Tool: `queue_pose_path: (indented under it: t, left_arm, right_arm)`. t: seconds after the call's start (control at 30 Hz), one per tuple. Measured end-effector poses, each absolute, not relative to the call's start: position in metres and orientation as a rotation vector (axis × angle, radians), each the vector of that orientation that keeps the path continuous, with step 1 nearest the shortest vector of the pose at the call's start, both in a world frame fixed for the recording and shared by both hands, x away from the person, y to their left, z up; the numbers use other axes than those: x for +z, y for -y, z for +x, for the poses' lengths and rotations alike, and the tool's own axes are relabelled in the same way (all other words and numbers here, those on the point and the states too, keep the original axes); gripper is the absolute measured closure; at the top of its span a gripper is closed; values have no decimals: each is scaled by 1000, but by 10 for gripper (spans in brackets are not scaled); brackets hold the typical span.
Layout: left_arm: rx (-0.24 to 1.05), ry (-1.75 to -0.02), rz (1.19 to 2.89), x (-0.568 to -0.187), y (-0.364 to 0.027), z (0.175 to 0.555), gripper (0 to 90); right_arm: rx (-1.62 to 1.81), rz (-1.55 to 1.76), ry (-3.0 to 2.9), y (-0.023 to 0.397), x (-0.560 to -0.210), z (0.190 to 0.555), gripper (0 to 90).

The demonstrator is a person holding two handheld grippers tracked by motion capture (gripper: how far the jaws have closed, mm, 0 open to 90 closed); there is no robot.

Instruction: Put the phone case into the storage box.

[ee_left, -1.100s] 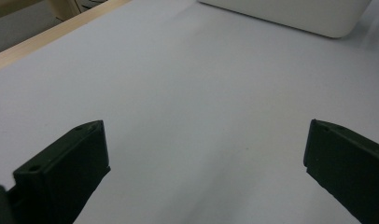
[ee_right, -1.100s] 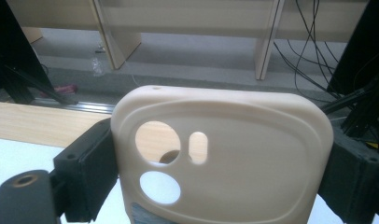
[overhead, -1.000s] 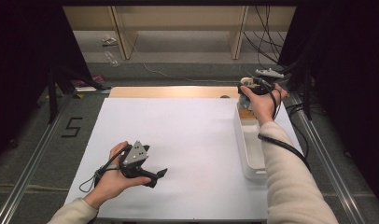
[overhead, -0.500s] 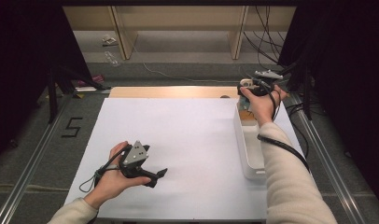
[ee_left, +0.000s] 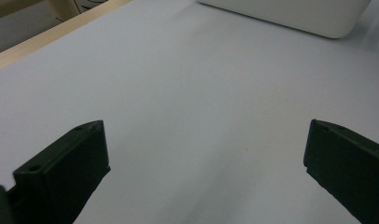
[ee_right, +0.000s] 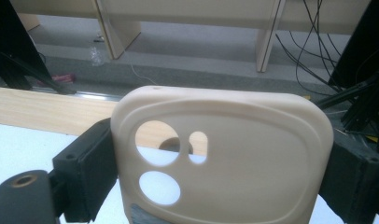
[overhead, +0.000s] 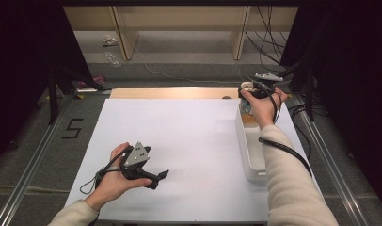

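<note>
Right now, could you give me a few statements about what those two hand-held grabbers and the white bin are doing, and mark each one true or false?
1. The right gripper holds a beige phone case between its jaws. True.
2. The left gripper is clamped on a pen. False: its jaws stand wide apart over the bare white tabletop, with nothing between them.
3. The phone case has three cut-out holes near one corner. True.
4. The white bin sits on the table's left side. False: it stands along the right edge, under the right forearm.
5. The left gripper is inside the bin. False: it is low near the table's front left.
</note>
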State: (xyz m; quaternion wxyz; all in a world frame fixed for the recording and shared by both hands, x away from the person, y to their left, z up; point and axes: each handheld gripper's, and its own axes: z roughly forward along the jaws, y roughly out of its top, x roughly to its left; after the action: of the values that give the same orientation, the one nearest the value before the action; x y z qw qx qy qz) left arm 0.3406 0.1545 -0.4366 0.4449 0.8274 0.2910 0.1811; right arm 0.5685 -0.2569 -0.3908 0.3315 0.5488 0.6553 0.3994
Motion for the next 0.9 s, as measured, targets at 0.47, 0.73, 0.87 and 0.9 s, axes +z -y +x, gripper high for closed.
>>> queue_pose_path:
  t: [0.47, 0.73, 0.87, 0.9]
  left_arm:
    - [449, -719, 2053, -437, -154, 341, 0]
    - [448, -720, 2052, -437, -154, 341, 0]
    - [449, -722, 2052, -437, -154, 341, 0]
    - [449, -722, 2053, -437, -154, 341, 0]
  right_arm:
    - [1035, 1448, -1728, 257, -401, 568, 110]
    - [1031, 1447, -1744, 258, -405, 568, 103]
    - [1039, 1459, -1735, 259, -405, 568, 60]
    - [1039, 1458, -1733, 260, -405, 568, 55]
